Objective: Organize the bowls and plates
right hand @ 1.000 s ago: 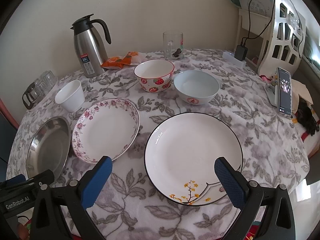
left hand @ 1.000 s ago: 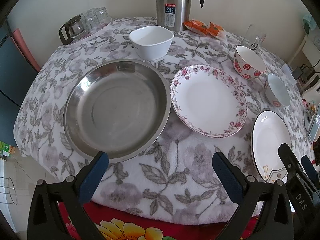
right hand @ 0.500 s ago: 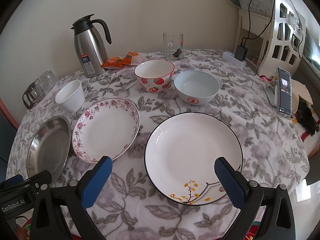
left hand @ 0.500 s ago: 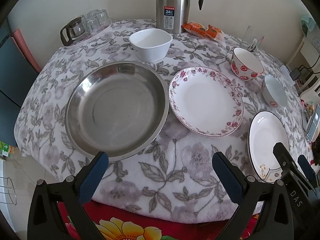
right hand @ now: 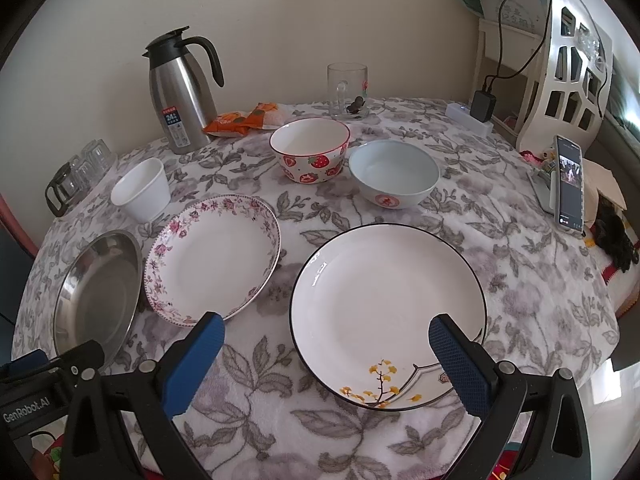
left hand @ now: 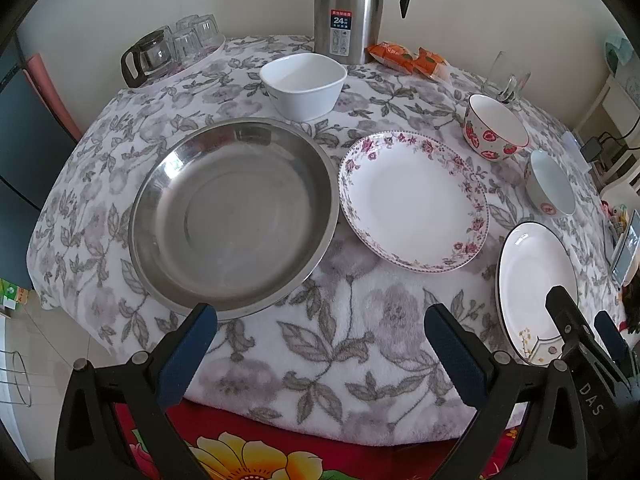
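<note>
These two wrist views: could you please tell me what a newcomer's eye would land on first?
Probably the big steel pan at the left of the flowered tablecloth, with the rose-rimmed plate right beside it. Next, the black-rimmed plate just ahead of the open right gripper, and the strawberry bowl and pale blue bowl behind it. The steel thermos jug stands at the back.
</note>
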`<state>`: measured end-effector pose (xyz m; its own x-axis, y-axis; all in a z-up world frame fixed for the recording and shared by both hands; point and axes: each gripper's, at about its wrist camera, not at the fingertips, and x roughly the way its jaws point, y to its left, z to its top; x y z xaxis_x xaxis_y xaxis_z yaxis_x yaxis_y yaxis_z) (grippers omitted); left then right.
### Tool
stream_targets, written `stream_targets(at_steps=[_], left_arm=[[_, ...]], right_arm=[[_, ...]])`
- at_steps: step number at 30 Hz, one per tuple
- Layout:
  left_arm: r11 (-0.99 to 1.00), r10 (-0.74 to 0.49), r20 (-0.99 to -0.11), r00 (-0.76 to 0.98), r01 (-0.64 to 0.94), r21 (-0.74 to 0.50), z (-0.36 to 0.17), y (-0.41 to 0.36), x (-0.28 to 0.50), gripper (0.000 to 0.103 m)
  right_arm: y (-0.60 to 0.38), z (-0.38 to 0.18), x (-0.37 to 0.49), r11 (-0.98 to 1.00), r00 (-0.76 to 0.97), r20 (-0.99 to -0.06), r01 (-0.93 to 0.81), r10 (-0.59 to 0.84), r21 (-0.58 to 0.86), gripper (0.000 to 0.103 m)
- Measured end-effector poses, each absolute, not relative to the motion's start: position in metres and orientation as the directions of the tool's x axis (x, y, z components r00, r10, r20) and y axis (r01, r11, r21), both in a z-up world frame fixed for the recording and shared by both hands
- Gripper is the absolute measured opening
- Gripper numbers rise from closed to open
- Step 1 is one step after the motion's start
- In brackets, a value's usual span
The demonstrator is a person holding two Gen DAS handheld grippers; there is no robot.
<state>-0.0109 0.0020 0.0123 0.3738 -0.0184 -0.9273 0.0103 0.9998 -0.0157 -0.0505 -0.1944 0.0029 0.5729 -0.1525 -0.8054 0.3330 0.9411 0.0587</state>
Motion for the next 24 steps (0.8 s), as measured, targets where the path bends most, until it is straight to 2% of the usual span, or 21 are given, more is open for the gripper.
stream_targets(at_steps=[24], left_arm=[[1.0,-0.017,-0.93,0.366,0.001,-0.018,0.0098,0.0053,-0.009,0.103]], right_arm=[[-0.1929,0.0015,-0.0502,0.942,0.573,-0.805,0.332,-0.153,0.057,0.103]])
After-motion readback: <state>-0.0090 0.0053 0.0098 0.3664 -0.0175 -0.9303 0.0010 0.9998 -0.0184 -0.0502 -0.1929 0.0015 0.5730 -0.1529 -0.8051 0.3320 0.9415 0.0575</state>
